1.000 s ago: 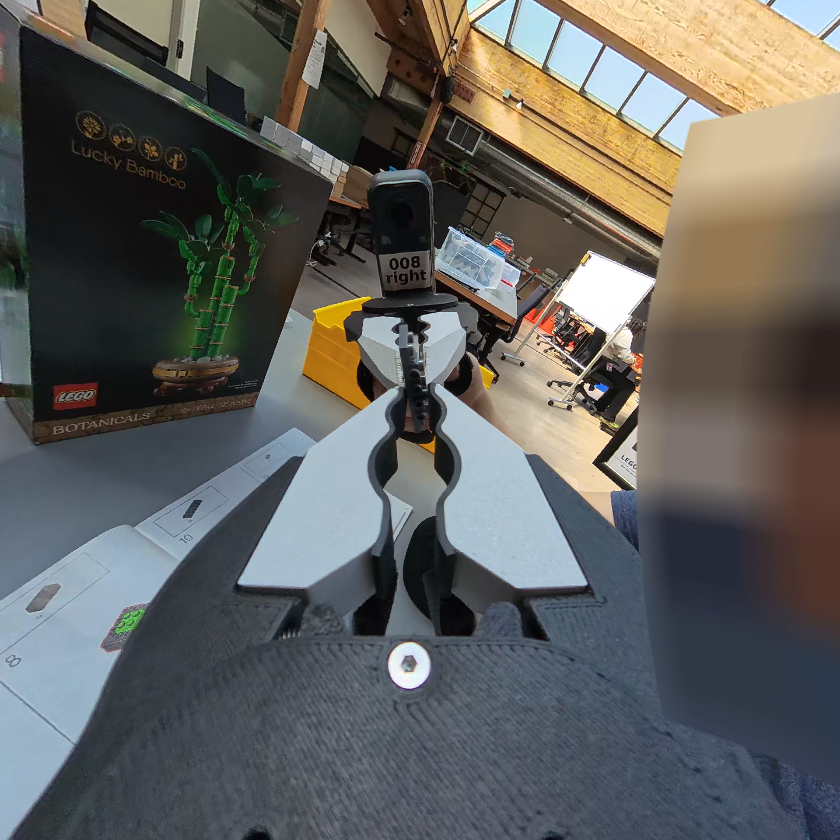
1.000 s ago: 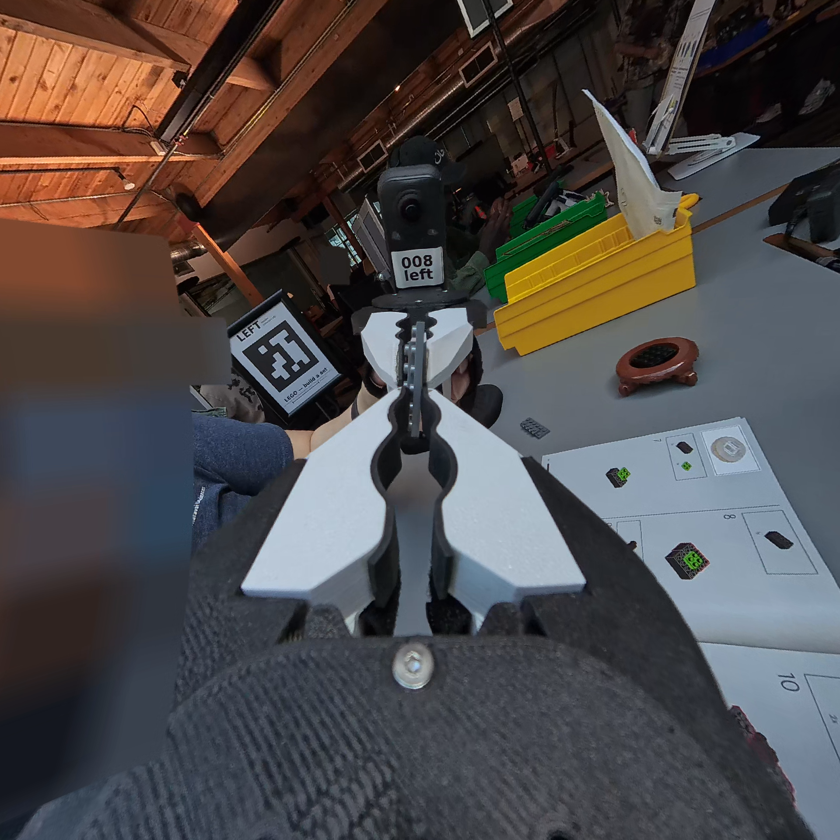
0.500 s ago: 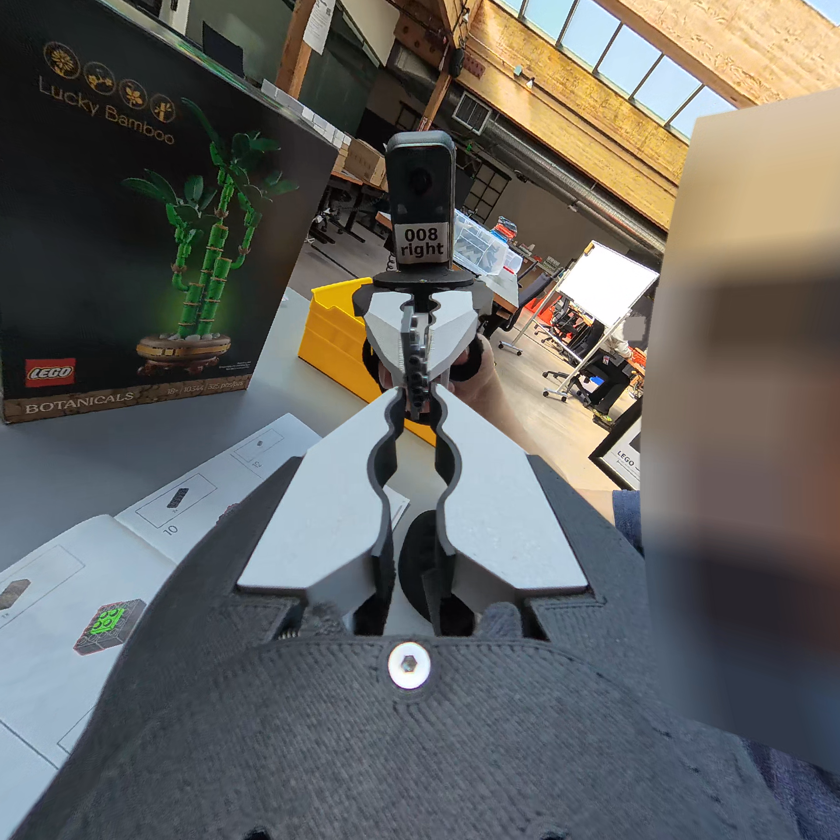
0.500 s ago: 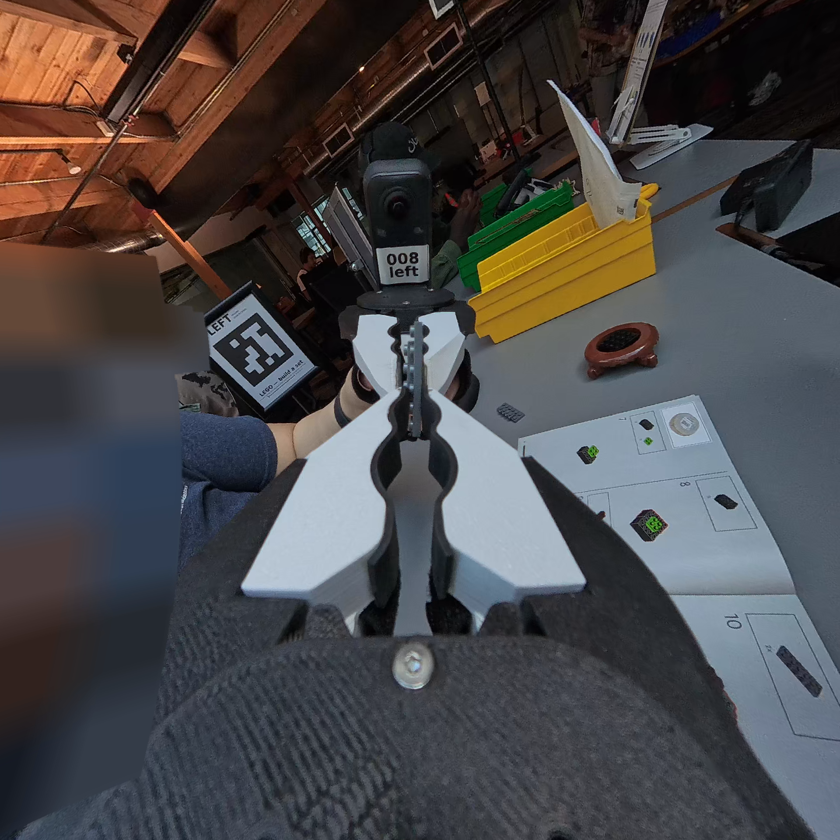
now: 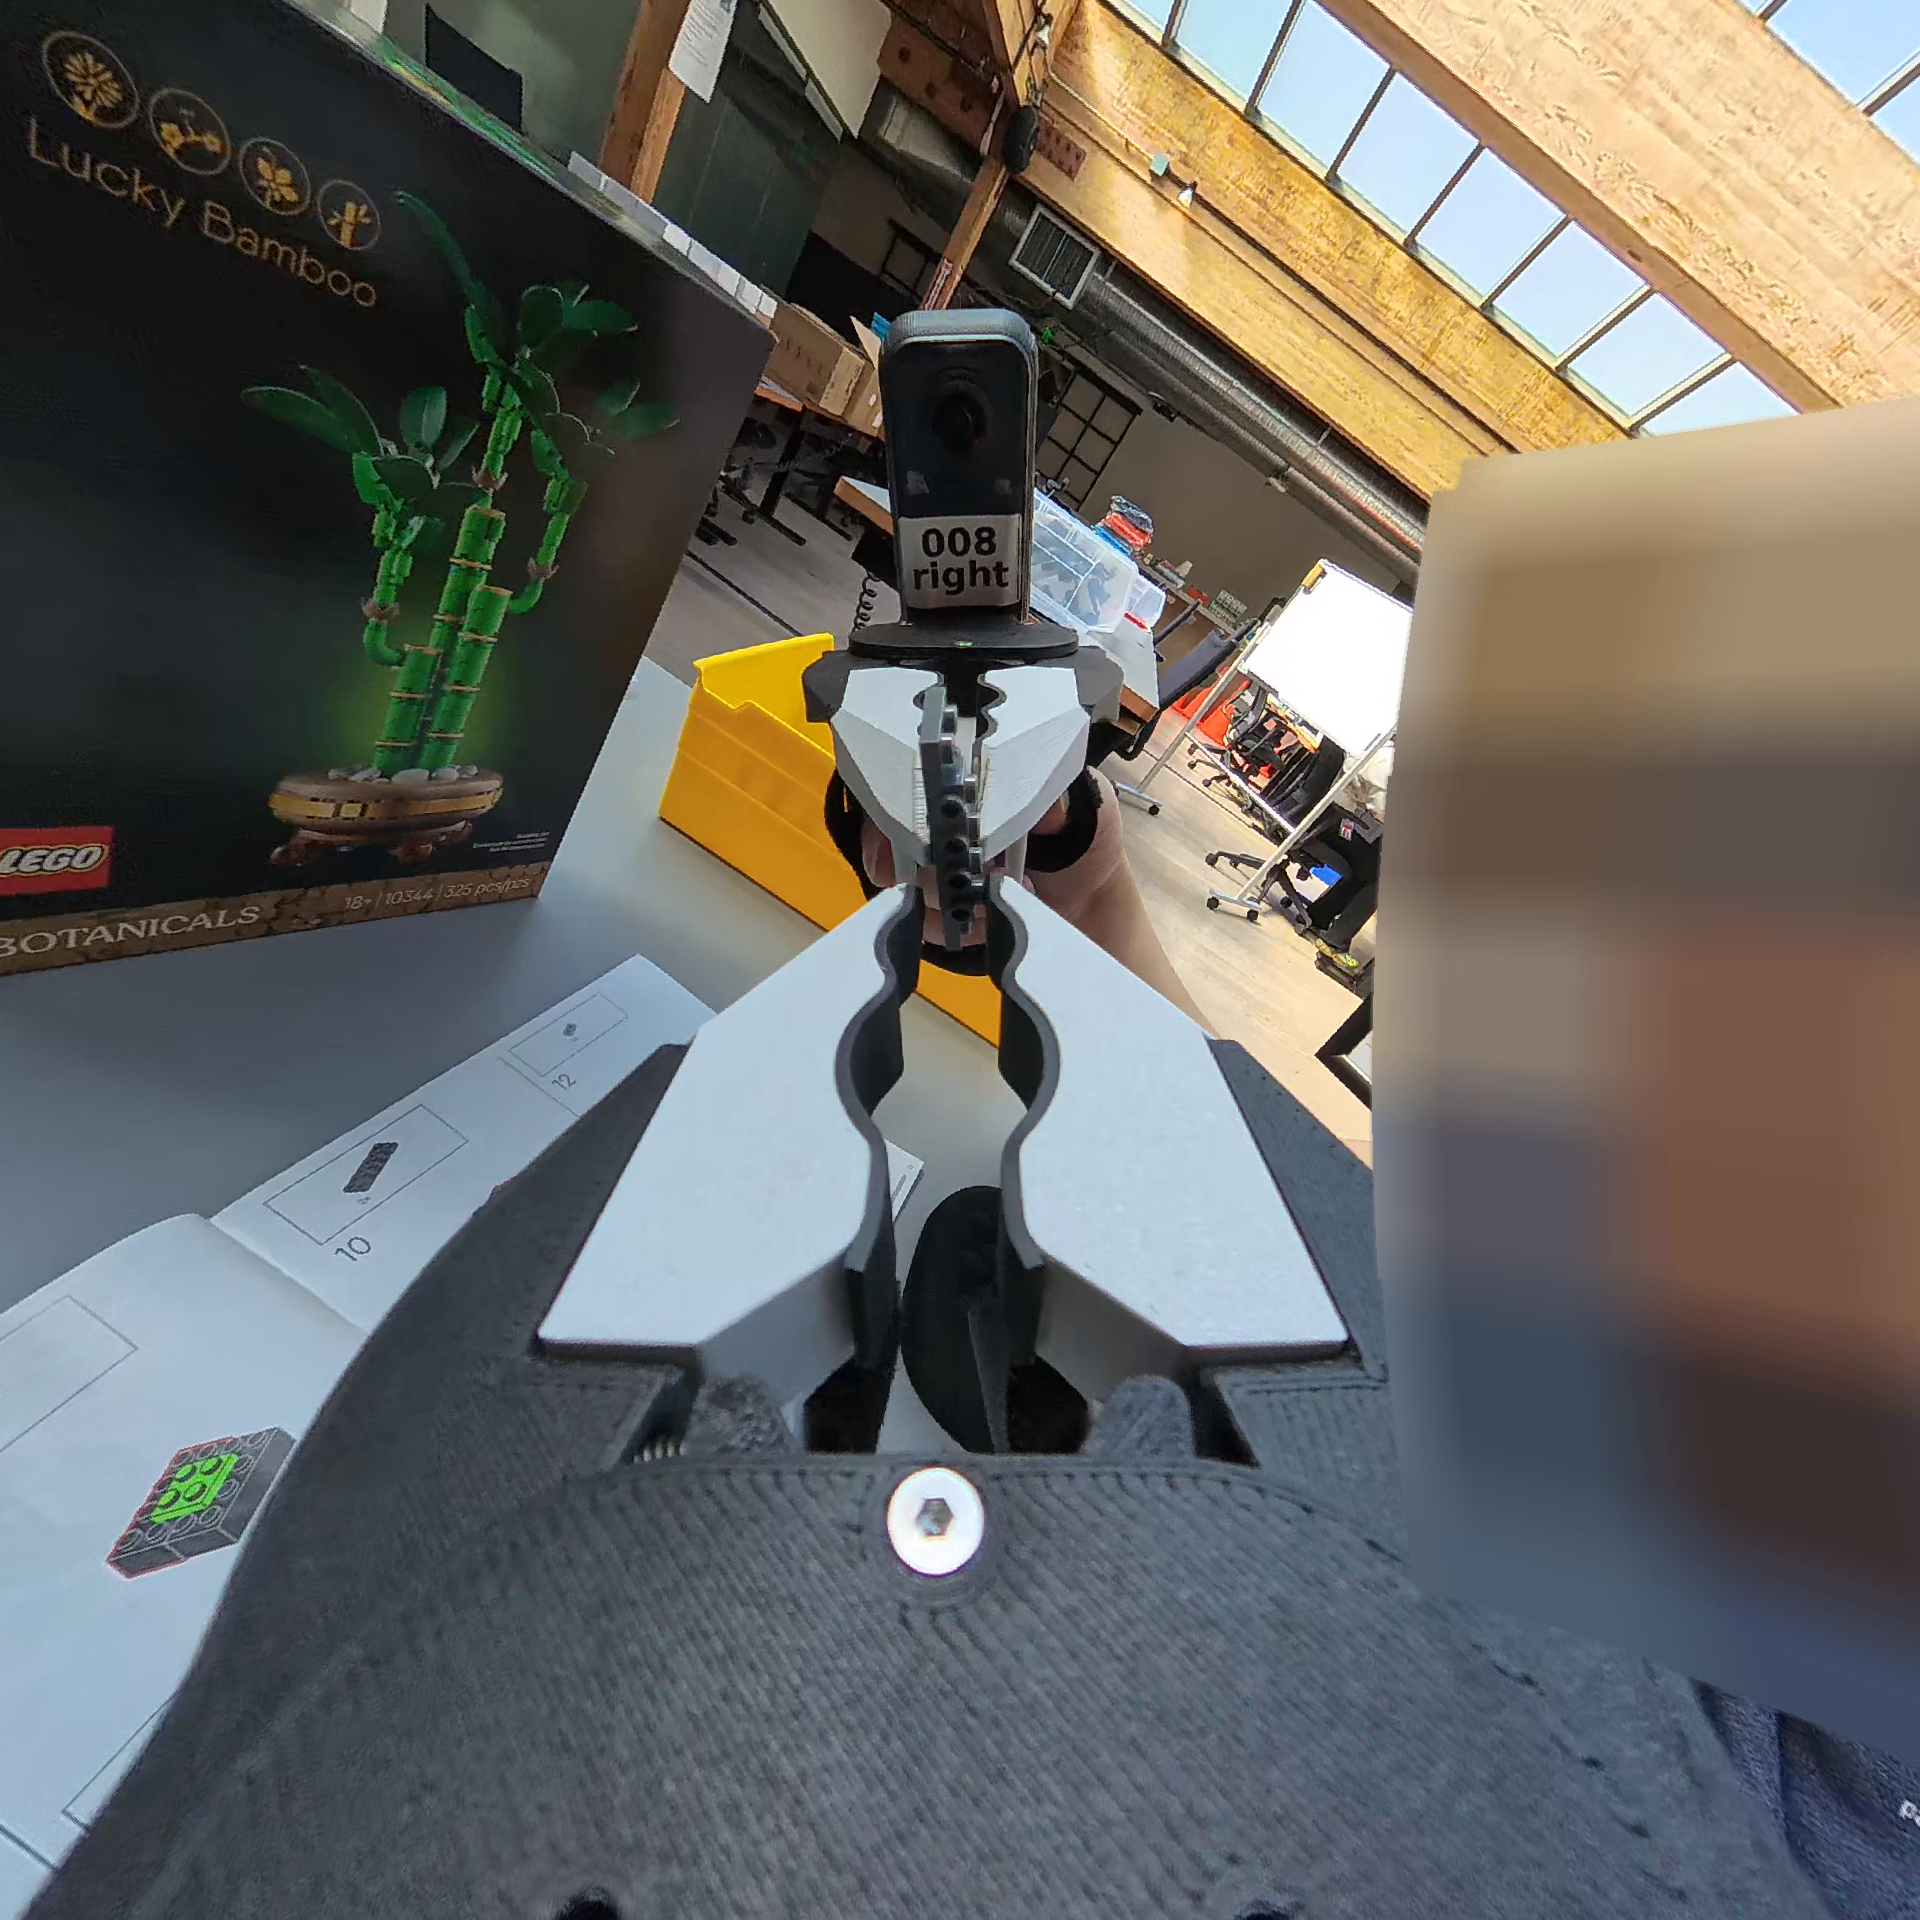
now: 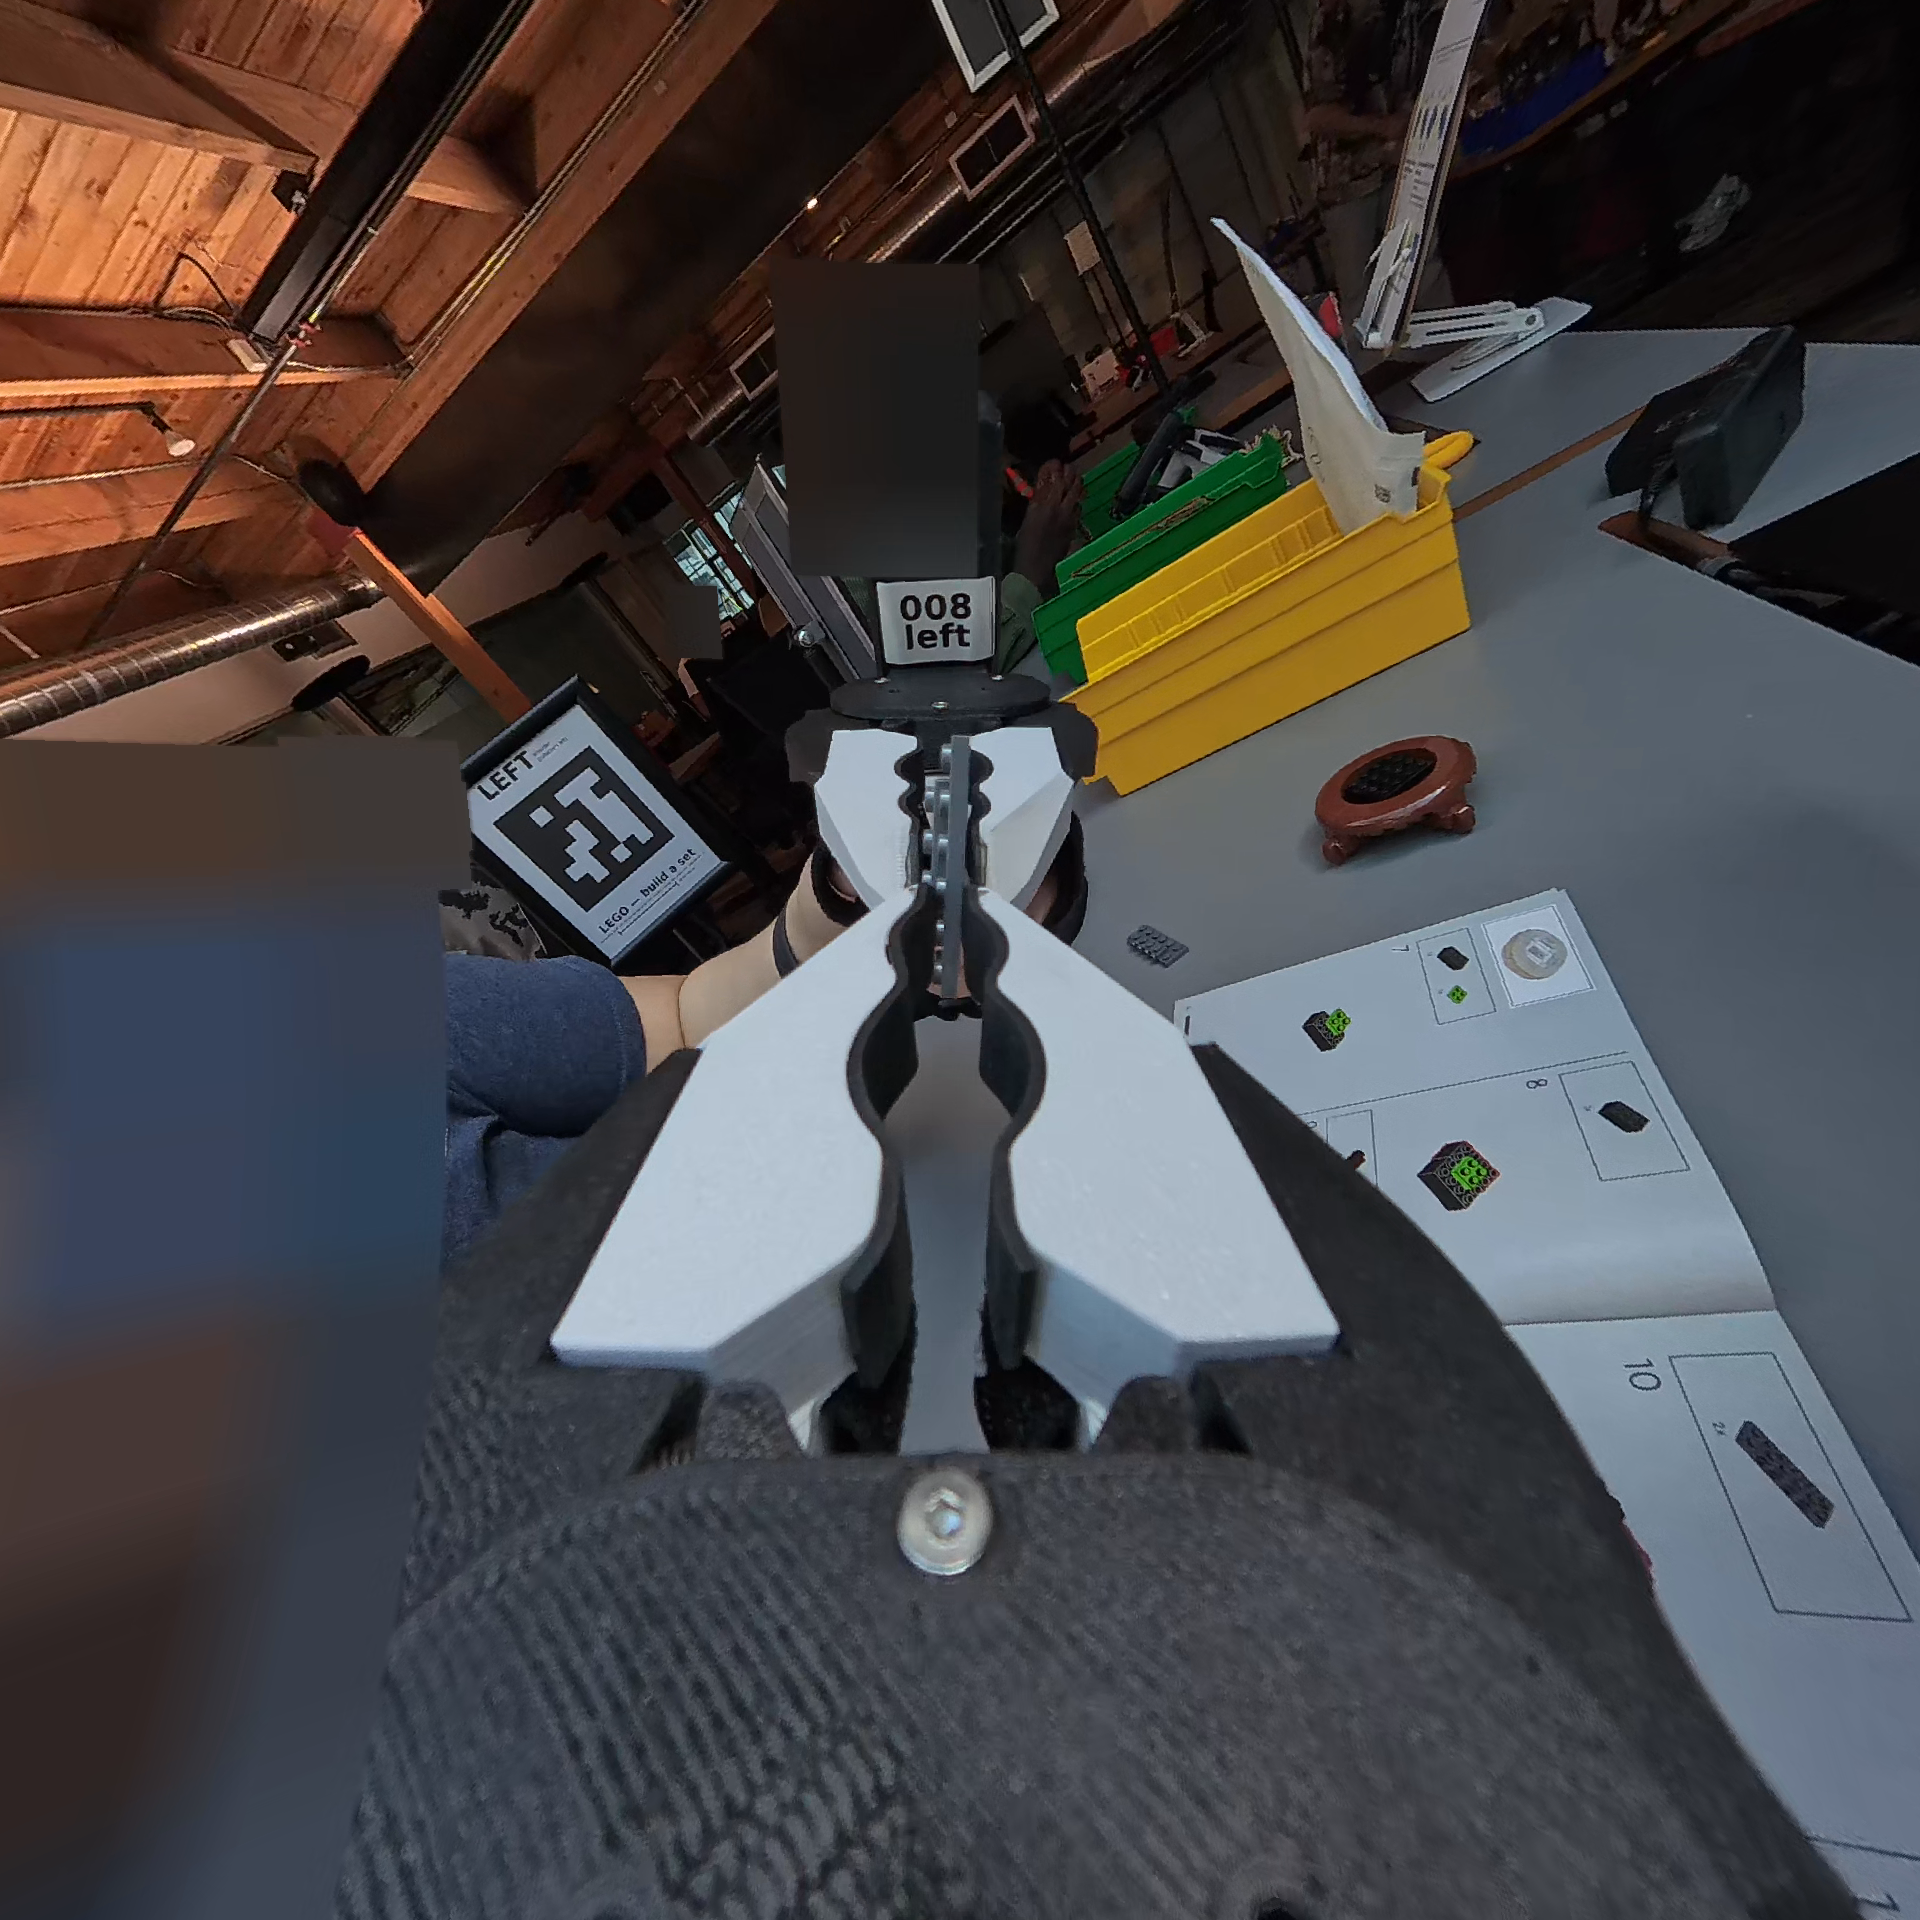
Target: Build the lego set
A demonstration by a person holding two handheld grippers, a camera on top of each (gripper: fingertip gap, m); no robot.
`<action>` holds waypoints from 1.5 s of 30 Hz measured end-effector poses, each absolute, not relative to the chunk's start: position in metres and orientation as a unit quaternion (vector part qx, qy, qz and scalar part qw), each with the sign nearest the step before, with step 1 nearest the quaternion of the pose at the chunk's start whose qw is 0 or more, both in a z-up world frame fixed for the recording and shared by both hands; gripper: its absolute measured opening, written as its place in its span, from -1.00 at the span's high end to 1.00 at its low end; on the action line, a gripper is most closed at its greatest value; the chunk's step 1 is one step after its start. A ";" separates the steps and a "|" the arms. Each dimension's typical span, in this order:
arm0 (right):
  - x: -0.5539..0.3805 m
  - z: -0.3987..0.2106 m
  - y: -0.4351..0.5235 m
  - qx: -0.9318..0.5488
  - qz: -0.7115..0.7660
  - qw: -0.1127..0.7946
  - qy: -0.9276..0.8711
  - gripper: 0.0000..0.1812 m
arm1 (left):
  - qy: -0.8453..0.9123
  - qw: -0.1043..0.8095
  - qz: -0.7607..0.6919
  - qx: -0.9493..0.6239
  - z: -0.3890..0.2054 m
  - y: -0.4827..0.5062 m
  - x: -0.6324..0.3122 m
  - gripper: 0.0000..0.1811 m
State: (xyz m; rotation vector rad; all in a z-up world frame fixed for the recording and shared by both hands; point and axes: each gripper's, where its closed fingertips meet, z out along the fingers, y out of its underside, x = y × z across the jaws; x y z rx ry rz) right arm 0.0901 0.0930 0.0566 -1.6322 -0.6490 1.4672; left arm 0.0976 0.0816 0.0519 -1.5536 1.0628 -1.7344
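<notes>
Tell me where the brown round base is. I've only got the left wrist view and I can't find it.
Observer: The brown round base stands upright on the table, in front of the yellow bin and apart from it.
Operator: I see the grey plate pinched up here. Any loose parts down below?
Observer: One small dark plate lies flat on the table, just beyond the far corner of the open instruction booklet.
</notes>
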 end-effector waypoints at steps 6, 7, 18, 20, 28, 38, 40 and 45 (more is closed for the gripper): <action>0.095 0.056 0.095 -0.648 0.588 0.414 -0.249 0.96 | 0.386 0.280 -0.656 -0.585 0.053 0.086 0.101 0.89; 0.096 0.057 0.095 -0.648 0.589 0.415 -0.249 0.96 | 0.385 0.283 -0.655 -0.585 0.053 0.087 0.102 0.88; 0.084 0.055 0.093 -0.610 0.670 0.360 -0.223 0.96 | 0.365 0.275 -0.675 -0.580 0.054 0.085 0.091 0.82; 0.079 0.056 0.092 -0.593 0.696 0.344 -0.213 0.96 | 0.351 0.277 -0.677 -0.585 0.053 0.090 0.083 0.69; 0.046 0.054 0.092 -0.579 0.728 0.312 -0.192 0.96 | 0.296 0.260 -0.721 -0.570 0.046 0.083 0.041 0.70; -0.031 0.015 0.078 -0.618 0.711 0.270 -0.198 0.96 | 0.262 0.267 -0.728 -0.575 0.020 0.072 -0.020 0.92; -0.041 0.008 0.075 -0.626 0.704 0.269 -0.199 0.96 | 0.265 0.270 -0.726 -0.574 0.014 0.068 -0.032 0.94; -0.065 -0.007 0.069 -0.628 0.693 0.290 -0.203 0.96 | 0.246 0.271 -0.727 -0.581 -0.003 0.063 -0.055 0.94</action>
